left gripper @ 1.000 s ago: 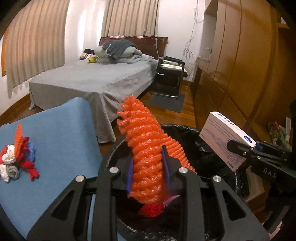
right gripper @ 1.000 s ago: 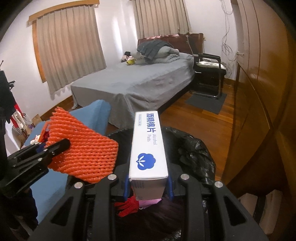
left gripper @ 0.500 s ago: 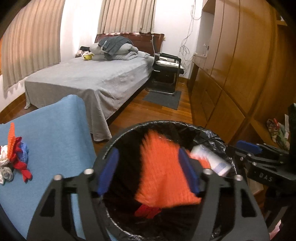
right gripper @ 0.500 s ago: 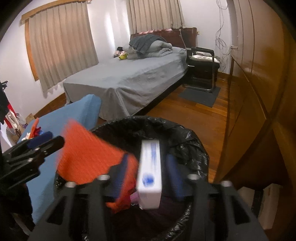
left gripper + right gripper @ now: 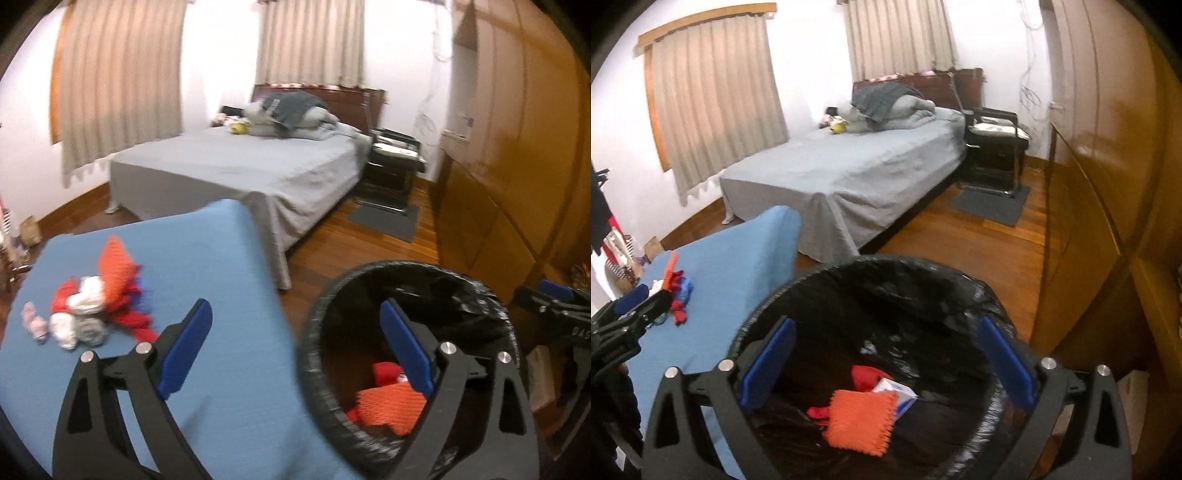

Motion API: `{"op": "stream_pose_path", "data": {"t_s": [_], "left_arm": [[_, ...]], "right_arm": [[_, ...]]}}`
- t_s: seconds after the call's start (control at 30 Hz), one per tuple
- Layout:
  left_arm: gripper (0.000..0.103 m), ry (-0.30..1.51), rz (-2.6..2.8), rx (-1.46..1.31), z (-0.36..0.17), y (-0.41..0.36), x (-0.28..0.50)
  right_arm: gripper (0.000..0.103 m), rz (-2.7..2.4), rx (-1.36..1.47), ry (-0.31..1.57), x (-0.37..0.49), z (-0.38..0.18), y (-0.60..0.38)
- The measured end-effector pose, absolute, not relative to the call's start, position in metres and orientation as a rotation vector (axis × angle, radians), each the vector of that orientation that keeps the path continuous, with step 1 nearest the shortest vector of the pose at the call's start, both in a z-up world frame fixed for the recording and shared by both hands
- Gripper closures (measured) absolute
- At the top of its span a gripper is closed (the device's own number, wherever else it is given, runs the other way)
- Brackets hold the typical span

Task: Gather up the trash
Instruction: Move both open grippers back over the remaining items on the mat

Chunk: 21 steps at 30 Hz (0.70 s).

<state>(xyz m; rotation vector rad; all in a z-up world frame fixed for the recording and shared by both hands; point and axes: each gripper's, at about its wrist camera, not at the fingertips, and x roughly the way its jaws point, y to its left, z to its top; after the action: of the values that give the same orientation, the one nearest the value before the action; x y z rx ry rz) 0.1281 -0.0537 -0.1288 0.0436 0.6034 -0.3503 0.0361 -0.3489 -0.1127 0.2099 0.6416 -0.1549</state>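
Two drops landed, more trash waiting: black-lined bin [image 5: 871, 280] on wood floor beside blue desk [image 5: 229, 258], holding orange foam net [image 5: 862, 421], white box [image 5: 897, 395] under its edge, red scrap [image 5: 866, 374] behind. Remaining pile [image 5: 92, 306] near far-left part of desk: another orange net piece, red and blue scraps, white and grey rolled bits, small pink item off to its left. Next step, by judgement: reach back to pile, one item per tongs. Best done by clearing bin rim before swinging across, approaching pile from above with jaws wide, picking outermost loose piece first so nothing drags off desk edge; soft foam and fabric likely to squash, so pinch mid-body, not a trailing corner. Pose: left tongs [image 5: 295, 343] pitched downward, straddling desk edge and bin rim, aimed toward pile side, jaws opening, nothing between blue pads. Right tongs [image 5: 886, 354] angled down over bin mouth, jaws opening too, empty, dropped items lying well below them. Left tongs also visible at left edge of right wrist view, low over desk near pile.
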Motion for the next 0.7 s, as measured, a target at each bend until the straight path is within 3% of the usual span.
{"op": "stream_pose_path", "data": {"t_s": [0.7], "left_arm": [[0.013, 0.593, 0.107, -0.054, -0.136, 0.133, 0.144]], "right_arm": [[0.006, 0.157, 0.135, 0.615, 0.134, -0.109, -0.179]]}}
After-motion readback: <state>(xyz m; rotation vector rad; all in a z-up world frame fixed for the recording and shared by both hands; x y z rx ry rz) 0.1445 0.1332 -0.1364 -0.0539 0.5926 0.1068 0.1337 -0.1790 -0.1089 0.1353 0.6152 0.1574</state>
